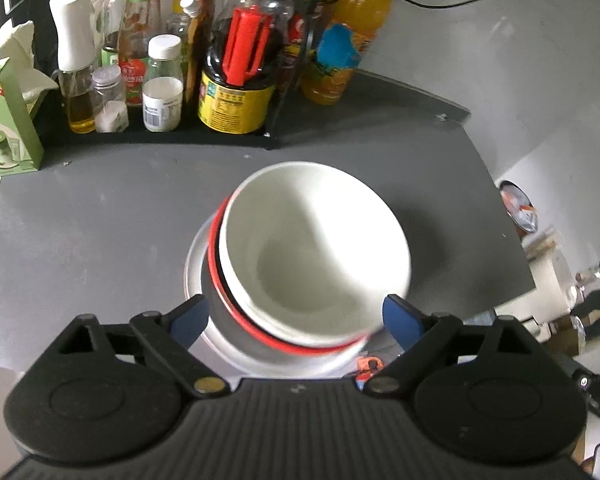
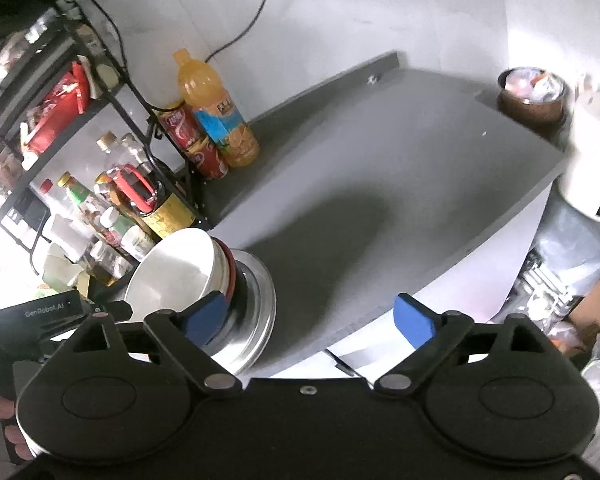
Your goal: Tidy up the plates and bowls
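here the grey bench (image 1: 100,240) carries one stack near its front edge: a metal plate (image 1: 194,264), a red-rimmed bowl (image 1: 216,276) on it and a white bowl (image 1: 312,248) nested on top. the left tool (image 1: 296,314) is spread on both sides of the stack without pinching it, and the right tool (image 2: 310,316) is spread and empty, so the stacking step seems finished; the next move probably needs a straight retreat that does not touch the rims.

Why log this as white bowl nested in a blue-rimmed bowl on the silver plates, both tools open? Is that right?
Not quite: the rim is red, not blue. The left wrist view shows the white bowl nested in a red-rimmed bowl on the silver plates. The only blue there is the pads of the left tool. The rest holds: the right tool is open too.
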`<state>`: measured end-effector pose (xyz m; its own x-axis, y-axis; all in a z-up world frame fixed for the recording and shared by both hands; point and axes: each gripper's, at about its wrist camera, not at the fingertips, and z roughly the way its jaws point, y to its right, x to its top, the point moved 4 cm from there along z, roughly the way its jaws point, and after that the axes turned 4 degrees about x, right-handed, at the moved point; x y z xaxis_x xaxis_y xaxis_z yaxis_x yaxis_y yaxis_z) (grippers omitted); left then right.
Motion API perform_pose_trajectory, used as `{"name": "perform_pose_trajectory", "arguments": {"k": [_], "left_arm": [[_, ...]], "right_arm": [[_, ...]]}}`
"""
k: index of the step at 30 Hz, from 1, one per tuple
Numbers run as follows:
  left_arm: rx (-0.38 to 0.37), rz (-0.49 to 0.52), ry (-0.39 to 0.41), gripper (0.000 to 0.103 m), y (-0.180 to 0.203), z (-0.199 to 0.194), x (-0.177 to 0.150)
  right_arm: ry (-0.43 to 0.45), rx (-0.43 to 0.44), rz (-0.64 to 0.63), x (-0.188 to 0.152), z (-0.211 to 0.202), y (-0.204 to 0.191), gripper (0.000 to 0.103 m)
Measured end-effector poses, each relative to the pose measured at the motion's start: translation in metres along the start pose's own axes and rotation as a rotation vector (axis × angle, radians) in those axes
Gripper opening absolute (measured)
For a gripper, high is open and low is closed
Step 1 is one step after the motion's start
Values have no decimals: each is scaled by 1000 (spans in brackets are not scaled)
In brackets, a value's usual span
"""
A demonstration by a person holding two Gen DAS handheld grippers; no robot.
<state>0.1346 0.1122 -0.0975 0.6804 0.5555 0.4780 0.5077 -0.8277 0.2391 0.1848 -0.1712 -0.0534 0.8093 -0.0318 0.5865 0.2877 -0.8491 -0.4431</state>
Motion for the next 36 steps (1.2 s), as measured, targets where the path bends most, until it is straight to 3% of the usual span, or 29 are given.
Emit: {"name": "perform_pose_trajectory", "arguments": {"k": [7, 28, 36], "left_arm": [[6, 57, 46, 99, 4, -34, -25], [-50, 170, 121, 102, 4, -106, -81], [-57, 188, 145, 102, -4, -119, -92]], "right_arm": [[52, -23, -26, -13, -31, -7, 103], [158, -153, -84, -54, -95, -28, 103], [175, -140, -111, -67, -110, -44, 103]]}}
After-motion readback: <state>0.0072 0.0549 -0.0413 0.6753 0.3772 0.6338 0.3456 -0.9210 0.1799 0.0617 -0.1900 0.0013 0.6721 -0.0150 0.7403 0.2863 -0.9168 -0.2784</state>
